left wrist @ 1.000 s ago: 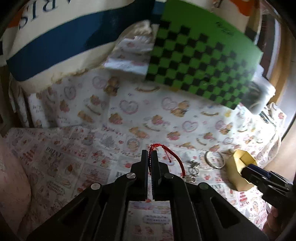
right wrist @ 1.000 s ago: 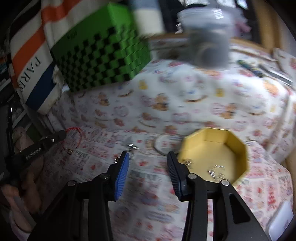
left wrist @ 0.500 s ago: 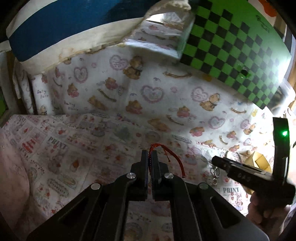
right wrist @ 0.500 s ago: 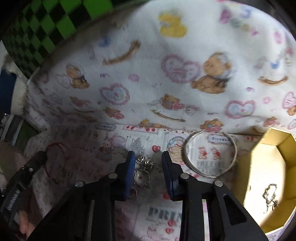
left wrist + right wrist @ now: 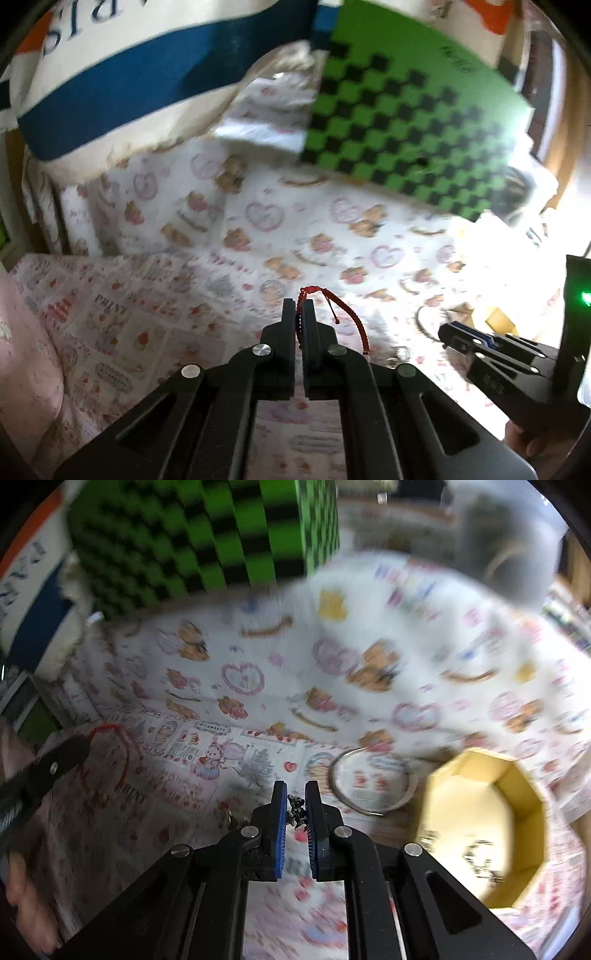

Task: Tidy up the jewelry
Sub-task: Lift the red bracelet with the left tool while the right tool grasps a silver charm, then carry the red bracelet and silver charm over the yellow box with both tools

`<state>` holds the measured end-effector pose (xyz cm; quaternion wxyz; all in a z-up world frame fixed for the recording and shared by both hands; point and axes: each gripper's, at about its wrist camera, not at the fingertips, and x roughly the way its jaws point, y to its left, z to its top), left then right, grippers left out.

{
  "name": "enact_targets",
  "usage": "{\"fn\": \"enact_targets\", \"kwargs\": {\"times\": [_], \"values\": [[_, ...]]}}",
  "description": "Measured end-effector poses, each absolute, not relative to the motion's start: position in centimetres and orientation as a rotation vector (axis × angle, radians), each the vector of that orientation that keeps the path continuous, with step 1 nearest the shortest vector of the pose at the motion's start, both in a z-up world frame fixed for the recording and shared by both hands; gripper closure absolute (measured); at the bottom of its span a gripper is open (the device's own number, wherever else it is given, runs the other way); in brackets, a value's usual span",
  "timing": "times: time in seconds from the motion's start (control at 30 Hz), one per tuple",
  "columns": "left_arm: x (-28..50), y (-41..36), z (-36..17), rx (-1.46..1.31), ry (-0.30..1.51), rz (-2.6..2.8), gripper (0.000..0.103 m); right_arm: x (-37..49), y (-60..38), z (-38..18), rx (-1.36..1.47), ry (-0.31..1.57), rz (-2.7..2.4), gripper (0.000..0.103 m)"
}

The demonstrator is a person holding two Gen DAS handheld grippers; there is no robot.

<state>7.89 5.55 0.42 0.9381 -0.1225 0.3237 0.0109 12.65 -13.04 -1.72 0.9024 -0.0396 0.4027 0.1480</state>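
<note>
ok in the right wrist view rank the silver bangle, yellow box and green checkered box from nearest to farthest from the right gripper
1. Silver bangle, on the cloth just right of the right gripper.
2. Yellow box, farther right.
3. Green checkered box, far back, upper left.

A bear-and-heart printed cloth (image 5: 280, 221) covers the tabletop. At its far edge stands a green-and-black checkered box (image 5: 406, 122), with a cream bag with a blue stripe (image 5: 122, 77) just beside that box.
</note>
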Motion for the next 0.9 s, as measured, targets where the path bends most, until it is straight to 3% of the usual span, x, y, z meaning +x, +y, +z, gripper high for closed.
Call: {"fn": "enact_targets", "kwargs": {"times": [0.47,0.9], "values": [[6.1,0.0,2.1,-0.134,0.579,-0.099,0.101,6.5,-23.3,3.5,0.076,0.647,0.326,0.092],[5.2,-1.7,2.4,-0.123,0.546,-0.157,0.101,6.4,-27.5,3.3,0.16,0.596,0.272,0.092]]}}
